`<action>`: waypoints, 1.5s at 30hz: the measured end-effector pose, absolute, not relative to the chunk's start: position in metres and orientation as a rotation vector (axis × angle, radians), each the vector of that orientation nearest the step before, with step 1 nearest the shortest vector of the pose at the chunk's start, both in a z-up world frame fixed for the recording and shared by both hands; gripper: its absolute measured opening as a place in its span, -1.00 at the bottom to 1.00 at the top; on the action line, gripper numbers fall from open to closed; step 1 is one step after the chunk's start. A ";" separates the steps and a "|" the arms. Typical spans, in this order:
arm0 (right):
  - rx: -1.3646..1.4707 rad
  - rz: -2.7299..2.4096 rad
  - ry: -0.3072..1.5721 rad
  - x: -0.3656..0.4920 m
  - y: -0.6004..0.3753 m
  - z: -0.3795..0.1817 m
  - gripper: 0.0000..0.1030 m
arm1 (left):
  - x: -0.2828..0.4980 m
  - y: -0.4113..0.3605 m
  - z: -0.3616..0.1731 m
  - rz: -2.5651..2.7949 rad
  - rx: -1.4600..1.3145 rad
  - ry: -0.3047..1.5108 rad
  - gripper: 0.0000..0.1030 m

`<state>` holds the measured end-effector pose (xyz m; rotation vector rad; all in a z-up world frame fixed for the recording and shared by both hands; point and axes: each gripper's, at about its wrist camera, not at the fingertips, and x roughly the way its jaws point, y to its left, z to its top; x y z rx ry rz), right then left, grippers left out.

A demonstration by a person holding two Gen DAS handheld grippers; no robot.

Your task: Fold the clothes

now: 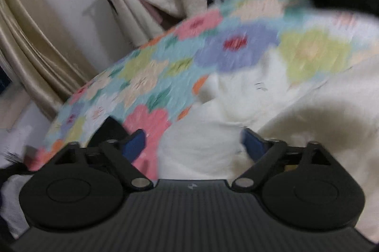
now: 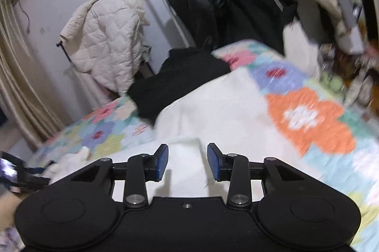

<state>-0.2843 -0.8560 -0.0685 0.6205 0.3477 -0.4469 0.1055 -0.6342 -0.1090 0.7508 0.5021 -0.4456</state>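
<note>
Both grippers, left (image 1: 191, 145) and right (image 2: 187, 163), fingers spread, holding nothing, over white garment (image 2: 213, 107); black garment (image 2: 175, 79) at 11 o'clock. Motion blur: we risk pinching bedspread (image 2: 308, 114) too.

Soft, even indoor light, moderately bright. Heavy motion blur beyond the jaws in both views, worst on the floral bedspread (image 1: 165, 67). Faint shadows under the jaws. Strong fisheye bending and dark vignetting at the corners.

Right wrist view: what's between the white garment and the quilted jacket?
A black garment lies on the floral bedspread, between the white garment and the quilted jacket, in the right wrist view.
</note>
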 end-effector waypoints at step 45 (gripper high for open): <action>0.136 -0.307 0.430 -0.319 -0.723 0.019 0.02 | -0.054 -0.393 -0.036 -0.280 0.861 0.299 1.00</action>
